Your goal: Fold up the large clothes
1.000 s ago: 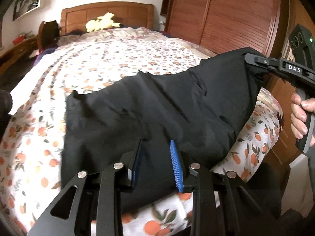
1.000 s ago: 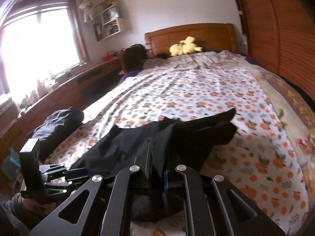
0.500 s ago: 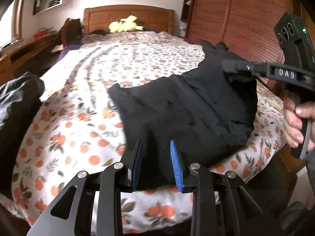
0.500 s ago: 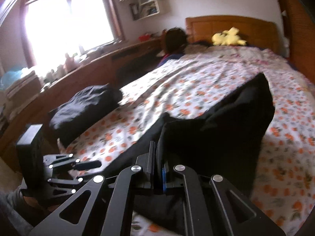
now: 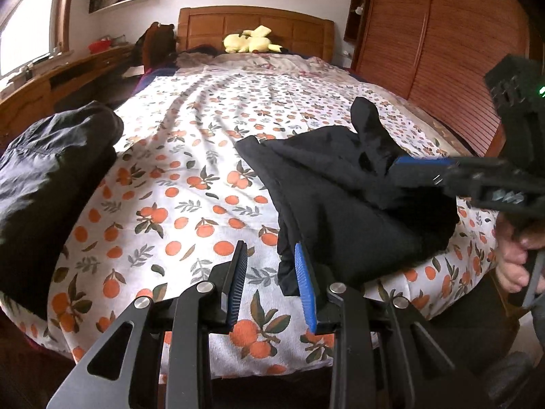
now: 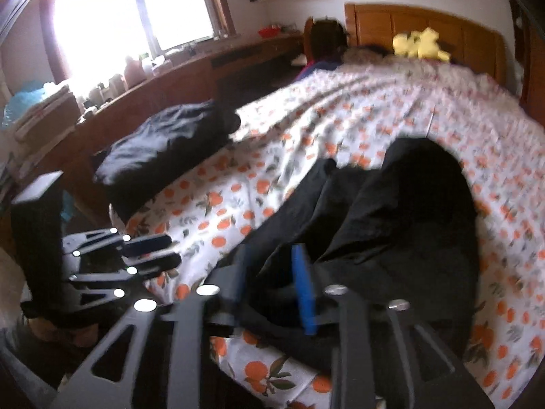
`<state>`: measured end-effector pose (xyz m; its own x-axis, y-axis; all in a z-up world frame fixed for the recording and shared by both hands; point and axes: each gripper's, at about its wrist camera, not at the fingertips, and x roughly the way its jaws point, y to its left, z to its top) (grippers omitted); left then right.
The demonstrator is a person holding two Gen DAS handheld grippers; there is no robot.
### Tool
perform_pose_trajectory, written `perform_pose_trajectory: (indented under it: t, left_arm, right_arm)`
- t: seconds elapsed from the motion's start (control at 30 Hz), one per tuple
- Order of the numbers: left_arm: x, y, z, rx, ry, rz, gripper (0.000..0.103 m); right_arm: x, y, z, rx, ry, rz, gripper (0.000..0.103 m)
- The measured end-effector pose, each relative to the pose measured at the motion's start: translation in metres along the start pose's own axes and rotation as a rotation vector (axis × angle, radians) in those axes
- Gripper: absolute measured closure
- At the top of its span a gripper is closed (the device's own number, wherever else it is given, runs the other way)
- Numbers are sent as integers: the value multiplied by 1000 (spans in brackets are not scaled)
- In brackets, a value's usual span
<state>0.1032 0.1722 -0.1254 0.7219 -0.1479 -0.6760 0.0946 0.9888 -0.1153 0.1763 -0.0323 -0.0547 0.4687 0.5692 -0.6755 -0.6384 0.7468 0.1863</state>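
A black garment [image 5: 340,204] lies bunched in a fold on the orange-print bed sheet [image 5: 190,184], near the bed's front right corner. My left gripper [image 5: 270,272] is open just left of the garment's near edge, with only sheet showing between its blue pads. My right gripper [image 5: 396,170] comes in from the right over the garment, held by a hand [image 5: 514,262]. In the right wrist view the right gripper [image 6: 272,272] has its jaws opening; black cloth [image 6: 408,221] lies in the gap, and the pads do not press on it. The left gripper [image 6: 170,250] shows at the left.
A dark folded pile [image 5: 51,177] sits at the bed's left front corner. A yellow plush toy [image 5: 250,39] lies by the wooden headboard [image 5: 255,24]. A wooden wardrobe [image 5: 442,34] runs along the right side, and a desk [image 5: 51,85] stands under the window at the left.
The right gripper carried the lifted side of the garment over, lowered it, and its jaws parted off the cloth. Both views swung left. The left gripper stayed open.
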Motion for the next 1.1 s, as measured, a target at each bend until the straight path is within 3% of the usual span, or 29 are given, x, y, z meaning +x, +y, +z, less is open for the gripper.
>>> perform_pose_trajectory:
  t: [0.2,0.53,0.93,1.1]
  left_arm:
    - [3,-24,13,28,-23,-21,72]
    - [14,-84,45,68,-66,-136,72]
    - [8,-108,63,90,-101,-166,62]
    - [19,-119,60,129,-56,-195,56]
  right_arm:
    - [-33,-10,11,-38,-51,-69,69]
    - [-69,-69,-10,8,-56,-196,69]
    - [-69,-109,-36,95,-34,-210,69]
    - [-61,-114,-42,114,-15,-204,69]
